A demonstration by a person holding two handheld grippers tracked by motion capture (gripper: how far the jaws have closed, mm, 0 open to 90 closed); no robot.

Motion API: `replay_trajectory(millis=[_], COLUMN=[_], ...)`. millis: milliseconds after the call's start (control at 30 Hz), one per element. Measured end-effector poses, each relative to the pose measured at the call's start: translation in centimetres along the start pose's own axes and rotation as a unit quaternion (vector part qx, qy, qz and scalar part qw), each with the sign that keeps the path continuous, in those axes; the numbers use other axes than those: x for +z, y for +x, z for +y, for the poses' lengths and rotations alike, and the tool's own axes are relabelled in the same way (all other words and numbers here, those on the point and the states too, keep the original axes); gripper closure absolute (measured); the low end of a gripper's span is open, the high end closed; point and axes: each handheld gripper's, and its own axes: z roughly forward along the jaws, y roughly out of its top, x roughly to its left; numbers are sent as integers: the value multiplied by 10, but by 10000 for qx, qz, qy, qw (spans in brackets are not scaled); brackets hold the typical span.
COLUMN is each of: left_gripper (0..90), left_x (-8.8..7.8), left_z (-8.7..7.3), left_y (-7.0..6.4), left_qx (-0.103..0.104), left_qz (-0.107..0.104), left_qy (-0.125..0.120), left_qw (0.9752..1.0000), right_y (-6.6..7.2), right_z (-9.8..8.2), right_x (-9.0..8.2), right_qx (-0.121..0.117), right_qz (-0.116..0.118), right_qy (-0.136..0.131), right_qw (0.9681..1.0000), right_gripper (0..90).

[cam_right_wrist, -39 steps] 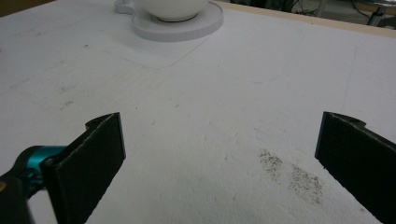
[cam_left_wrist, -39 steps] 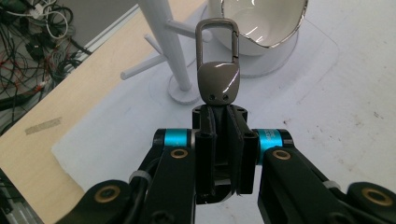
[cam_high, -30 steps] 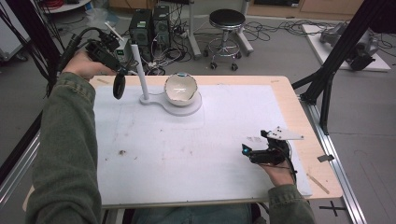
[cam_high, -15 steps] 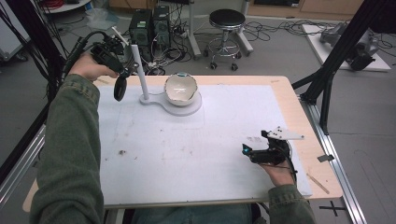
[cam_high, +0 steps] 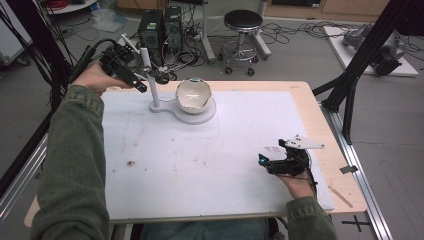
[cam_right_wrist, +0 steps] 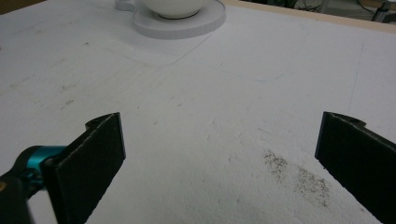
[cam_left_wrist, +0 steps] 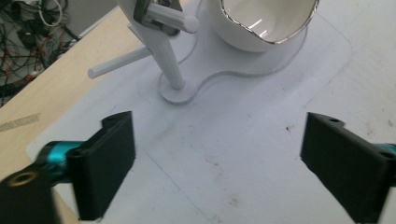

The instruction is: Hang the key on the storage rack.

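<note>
The white bowl (cam_high: pixel 192 94) sits on the round pad of a white stand (cam_high: pixel 186 111) at the desk's (cam_high: pixel 310 107) 12 o'clock, beside the stand's upright post (cam_high: pixel 151 82). The left gripper (cam_high: pixel 139 85) hovers at the post's 9 o'clock, fingers (cam_left_wrist: pixel 105 165) spread wide, probably positioned for an approach. The right gripper (cam_high: pixel 264 162) rests at 4 o'clock, fingers (cam_right_wrist: pixel 88 161) apart, apparently parked clear.
</note>
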Motion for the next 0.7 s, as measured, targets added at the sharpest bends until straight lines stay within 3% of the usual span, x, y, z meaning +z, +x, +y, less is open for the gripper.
replay_trajectory(millis=[133, 200, 500, 700], left_gripper=[17, 17, 17, 17], left_x=[-3, -5, -22, -29], left_z=[-6, -8, -22, -37], left_y=[-7, -10, -24, -21], left_qx=[93, 100, 287, 156], left_qz=[-162, -100, -202, -234], left_qy=[-72, -90, -402, -566], left_qw=[9998, 9999, 9986, 9980], right_y=[0, 0, 2, 2], right_z=[0, 1, 2, 2], right_x=[0, 0, 1, 1], right_qx=[21, 13, 37, 48], right_qz=[1, -10, -27, -33], right_qy=[-14, -30, -26, -30], right_qw=[10000, 10000, 10000, 10000], right_gripper=[6, 6, 6, 6])
